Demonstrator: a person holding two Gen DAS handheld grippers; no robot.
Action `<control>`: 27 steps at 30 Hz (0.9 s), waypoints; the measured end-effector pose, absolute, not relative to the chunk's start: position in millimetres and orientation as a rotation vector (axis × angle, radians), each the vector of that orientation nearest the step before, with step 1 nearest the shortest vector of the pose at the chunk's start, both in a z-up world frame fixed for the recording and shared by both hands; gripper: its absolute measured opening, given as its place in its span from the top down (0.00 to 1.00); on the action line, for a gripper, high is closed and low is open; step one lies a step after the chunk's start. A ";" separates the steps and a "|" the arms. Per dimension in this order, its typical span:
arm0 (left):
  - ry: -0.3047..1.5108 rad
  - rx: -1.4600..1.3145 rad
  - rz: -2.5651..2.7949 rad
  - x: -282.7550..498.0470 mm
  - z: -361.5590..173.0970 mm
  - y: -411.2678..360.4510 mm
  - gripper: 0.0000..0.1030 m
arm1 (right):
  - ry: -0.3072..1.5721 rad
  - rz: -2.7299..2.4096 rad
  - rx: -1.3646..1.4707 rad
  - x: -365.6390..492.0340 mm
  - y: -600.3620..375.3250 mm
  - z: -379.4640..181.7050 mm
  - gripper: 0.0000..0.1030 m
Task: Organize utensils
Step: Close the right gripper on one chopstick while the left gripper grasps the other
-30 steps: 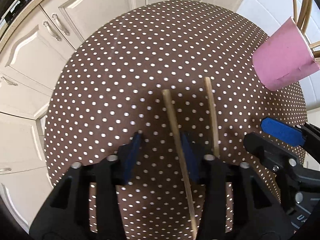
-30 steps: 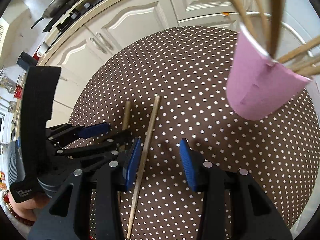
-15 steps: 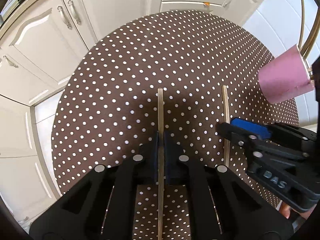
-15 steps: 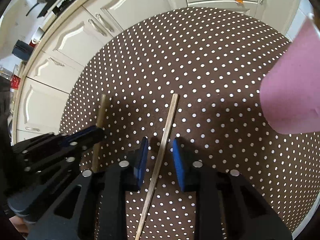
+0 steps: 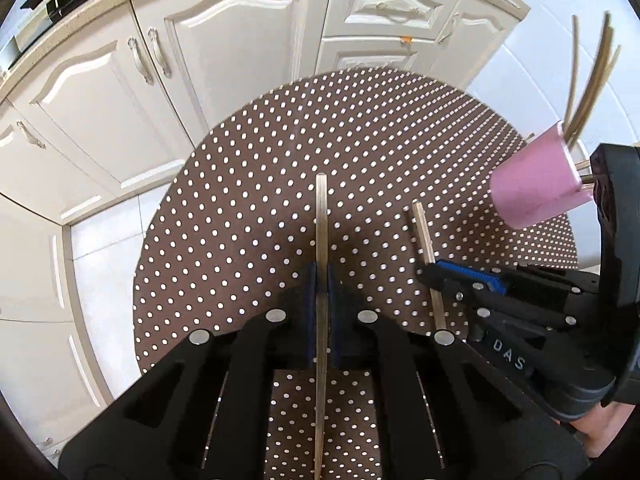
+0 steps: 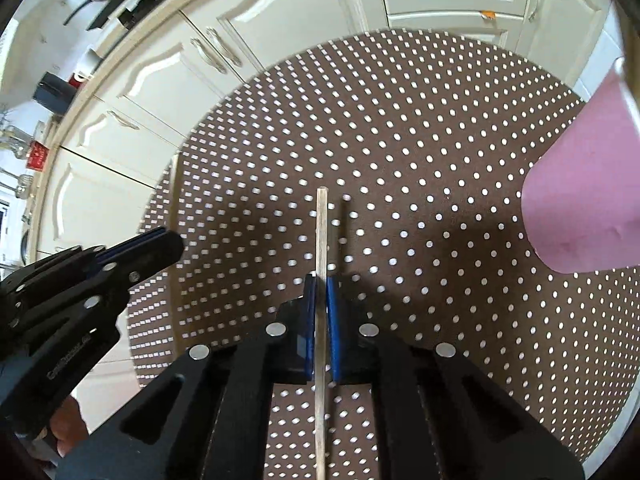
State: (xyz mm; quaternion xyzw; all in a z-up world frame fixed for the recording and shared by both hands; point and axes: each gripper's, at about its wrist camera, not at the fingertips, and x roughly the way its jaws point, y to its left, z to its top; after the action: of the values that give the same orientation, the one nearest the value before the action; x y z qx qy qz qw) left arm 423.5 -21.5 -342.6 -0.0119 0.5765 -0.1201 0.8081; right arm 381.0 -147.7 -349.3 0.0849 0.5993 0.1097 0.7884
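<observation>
The left gripper (image 5: 321, 280) has its 2 blue pads (image 5: 308, 308) pressed together on a pale wooden chopstick (image 5: 321, 224), with no gap left beside the wood. The stick runs straight through the middle of the grip: its near part goes down between the black arms toward the camera, and its blunt far end stands out beyond the fingertips, above the brown dotted tablecloth (image 5: 248, 200).

The right gripper (image 6: 321, 284) is in the same state, the 2 pads (image 6: 332, 312) squeezed on a second chopstick (image 6: 321, 232). This stick also passes along the centre line between the fingers and its far tip reaches past them; a thin dark shadow lies on the cloth just beside it (whether the tip touches the cloth, I cannot tell).

In the left view the right gripper shows at the right side, near and a little lower, holding its stick at a slant.

Farther to the right on the round table stands a pink cup (image 5: 536, 184), well apart from both grips, with several more sticks (image 5: 592, 76) standing out of its top.

Behind the table are white cabinet doors (image 5: 224, 60).
</observation>
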 end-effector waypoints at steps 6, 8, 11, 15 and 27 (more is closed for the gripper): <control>1.160 -0.024 -0.283 407.3 -311.1 -23.5 0.94 | 1.199 0.262 0.189 365.1 -144.2 -313.4 0.96; 1.135 -0.027 -0.293 404.4 -303.0 -21.8 0.94 | 1.159 0.266 0.188 355.7 -144.8 -299.0 0.96; 1.100 -0.032 -0.311 394.3 -287.6 -23.6 0.94 | 1.104 0.264 0.194 341.2 -148.5 -279.2 0.96; 1.050 -0.031 -0.339 378.6 -264.6 -27.0 0.94 | 1.030 0.252 0.197 322.5 -149.5 -256.1 0.96; 0.901 -0.006 -0.440 324.2 -201.9 -41.1 0.94 | 0.865 0.194 0.212 252.4 -164.5 -207.1 0.96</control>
State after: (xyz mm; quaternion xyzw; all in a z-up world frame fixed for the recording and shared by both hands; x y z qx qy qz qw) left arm 324.2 -41.1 -201.9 -0.0027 0.4320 -0.2109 0.8769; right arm 252.4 -164.5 -207.1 0.1022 0.4178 0.0939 0.8979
